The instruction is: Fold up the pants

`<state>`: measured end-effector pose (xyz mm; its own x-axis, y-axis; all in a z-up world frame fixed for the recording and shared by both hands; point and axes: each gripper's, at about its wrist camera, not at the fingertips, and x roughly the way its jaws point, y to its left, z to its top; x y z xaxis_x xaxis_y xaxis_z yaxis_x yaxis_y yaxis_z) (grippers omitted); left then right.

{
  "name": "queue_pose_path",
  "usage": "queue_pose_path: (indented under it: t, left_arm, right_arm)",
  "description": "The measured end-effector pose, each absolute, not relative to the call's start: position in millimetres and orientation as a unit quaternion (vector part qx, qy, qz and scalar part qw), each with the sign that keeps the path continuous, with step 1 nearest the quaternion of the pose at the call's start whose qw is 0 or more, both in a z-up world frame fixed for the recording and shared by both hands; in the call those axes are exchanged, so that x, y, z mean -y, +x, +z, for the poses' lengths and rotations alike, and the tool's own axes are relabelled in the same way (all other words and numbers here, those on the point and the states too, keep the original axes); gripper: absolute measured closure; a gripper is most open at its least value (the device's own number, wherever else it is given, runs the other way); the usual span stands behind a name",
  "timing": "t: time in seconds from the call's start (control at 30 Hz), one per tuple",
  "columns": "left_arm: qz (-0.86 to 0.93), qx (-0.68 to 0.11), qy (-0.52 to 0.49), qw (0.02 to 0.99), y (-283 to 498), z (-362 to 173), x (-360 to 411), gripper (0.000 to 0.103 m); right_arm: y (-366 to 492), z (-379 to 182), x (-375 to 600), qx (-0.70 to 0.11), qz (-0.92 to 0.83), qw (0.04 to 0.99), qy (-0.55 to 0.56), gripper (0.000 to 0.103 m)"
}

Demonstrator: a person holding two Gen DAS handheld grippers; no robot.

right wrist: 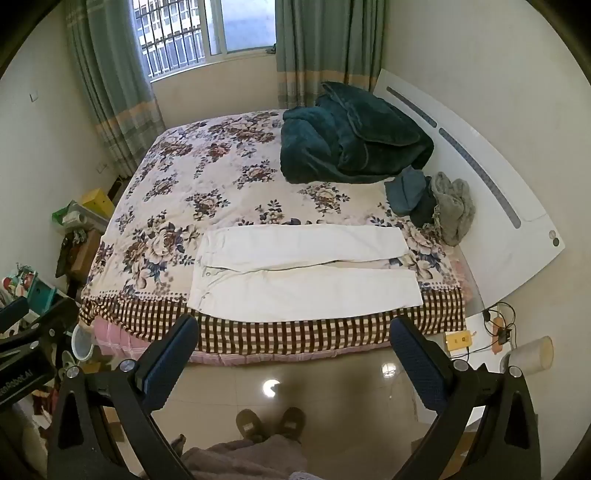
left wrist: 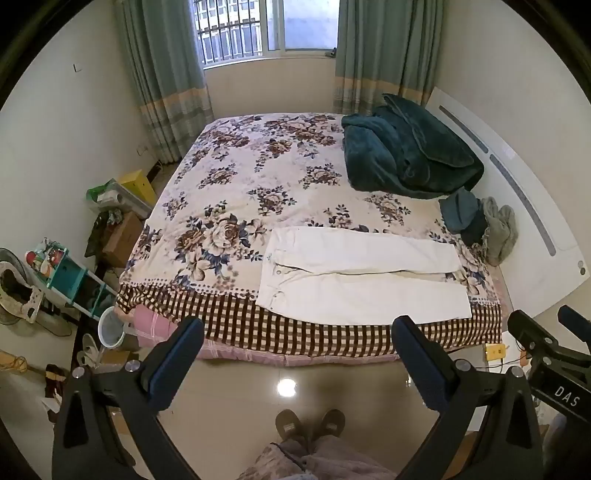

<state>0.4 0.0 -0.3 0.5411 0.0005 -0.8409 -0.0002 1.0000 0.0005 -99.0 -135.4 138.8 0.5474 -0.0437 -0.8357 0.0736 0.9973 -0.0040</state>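
Two hand-held grippers are in my hands, the left hand-held gripper [left wrist: 297,341] and the right hand-held gripper [right wrist: 295,341], both with jaws spread wide and nothing between them, hanging over the glossy tiled floor [left wrist: 288,384] short of the bed.

The white cotton pants [left wrist: 364,278] lie flat on the floral-print bedspread [left wrist: 255,177] along the bed's near edge, waistband towards the left, both legs stretched side by side towards the right, just above the brown checked border [left wrist: 295,332] that hangs over that edge.

At the bed's far right corner sits a heaped dark teal plush blanket [left wrist: 402,151], and nearer along the right edge a small pile of blue and grey clothes [left wrist: 480,225] rests against the white headboard [left wrist: 517,192].

Grey-green curtains [left wrist: 384,48] frame a barred window [left wrist: 255,26] on the far wall. Boxes and clutter crowd the floor left of the bed. My brown slippers [left wrist: 310,424] show below.
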Motion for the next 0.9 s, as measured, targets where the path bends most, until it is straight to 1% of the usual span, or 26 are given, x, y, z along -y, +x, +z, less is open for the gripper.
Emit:
queue_pose_path:
  t: [0.37,0.9]
  left_arm:
    - [0.001,-0.473,0.000,0.881,5,-1,-3,0.000]
    - [-0.002,-0.472,0.000,0.882,2,17,10,0.000]
  right_arm:
    - [-98,138,135,-0.476,-0.036,0.879,0.011,0.000]
    - [-107,136,126,-0.474,-0.035,0.880,0.012,0.000]
